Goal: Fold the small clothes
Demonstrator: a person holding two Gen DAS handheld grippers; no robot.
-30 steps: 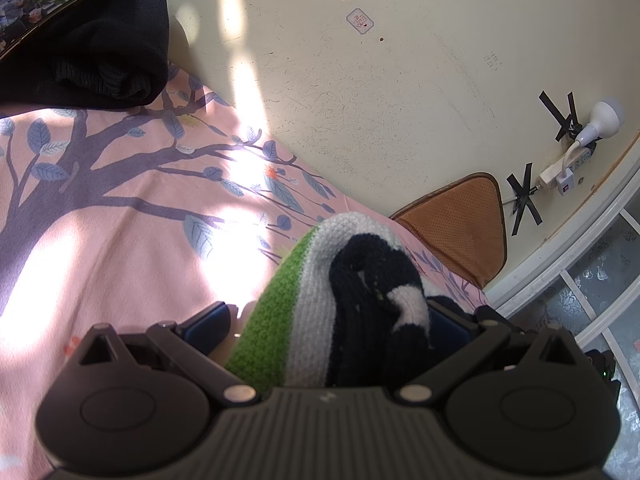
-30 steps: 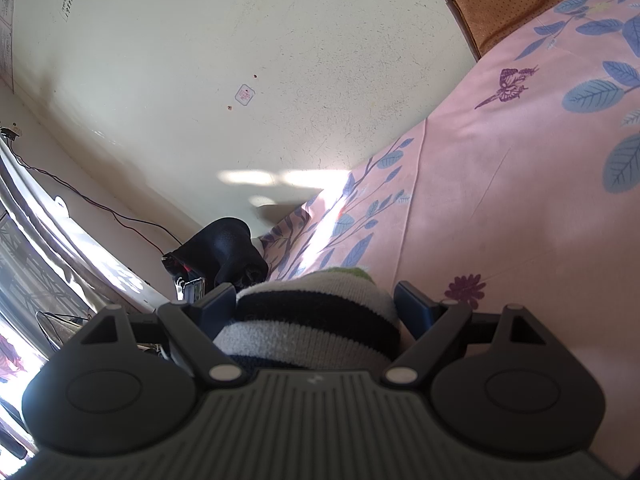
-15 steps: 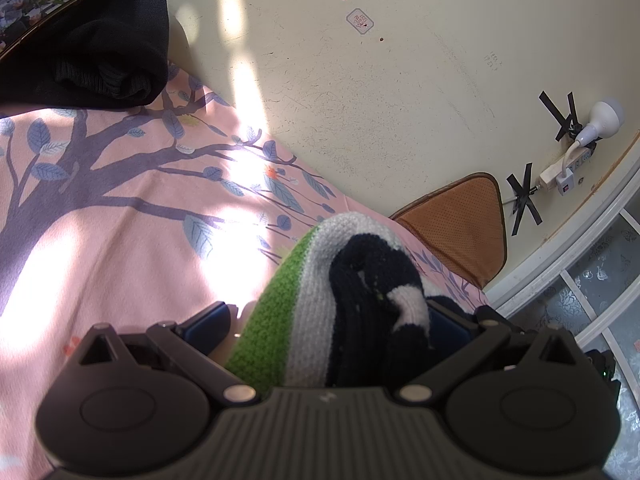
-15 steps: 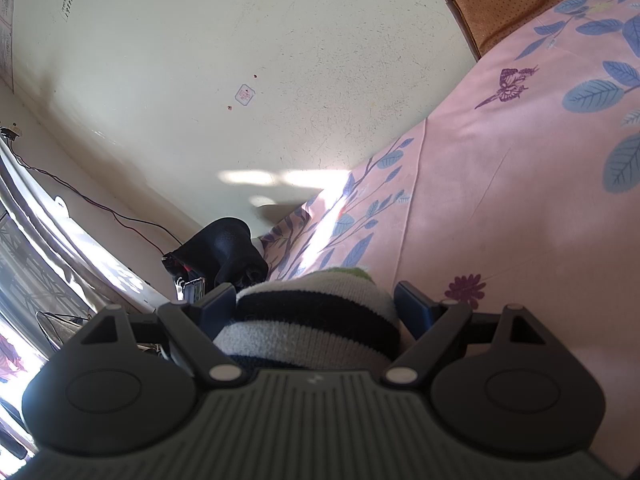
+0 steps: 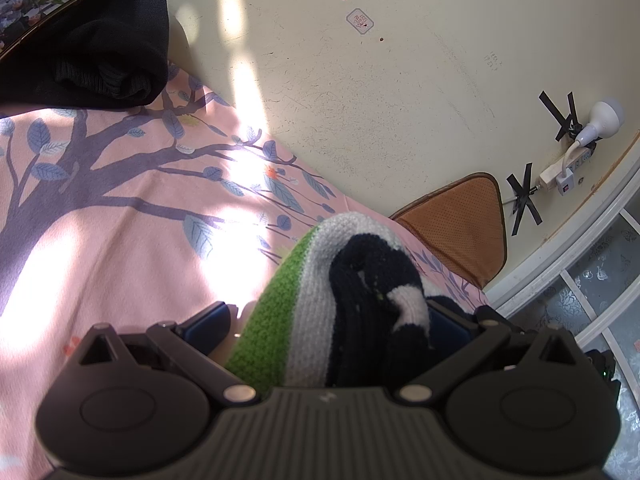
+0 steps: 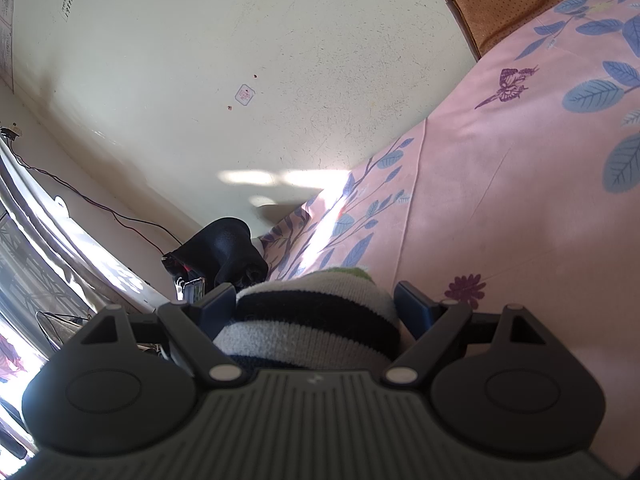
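Your biggest risk is the bed sheet (image 5: 120,264) under both claws: dip lower and a finger could snag it. The striped knit garment (image 5: 320,304) bunches between the wide-spread jaws of the left claw (image 5: 326,316) and right claw (image 6: 314,306); whether either truly pinches it, I cannot tell, so it may slip.

A pink sheet (image 5: 120,248) printed with a purple tree and blue leaves covers the surface; in the right wrist view it also bears a purple butterfly (image 6: 507,85) and a small flower (image 6: 466,285). A black folded garment (image 5: 100,40) lies at its far edge beside the cream wall (image 5: 360,100), with a phone (image 5: 32,20) on it — screen lit. A brown cushion (image 5: 464,224) leans at the wall. A white power strip (image 5: 564,166) and a bulb lamp (image 5: 602,120) are taped to the wall with black tape crosses.
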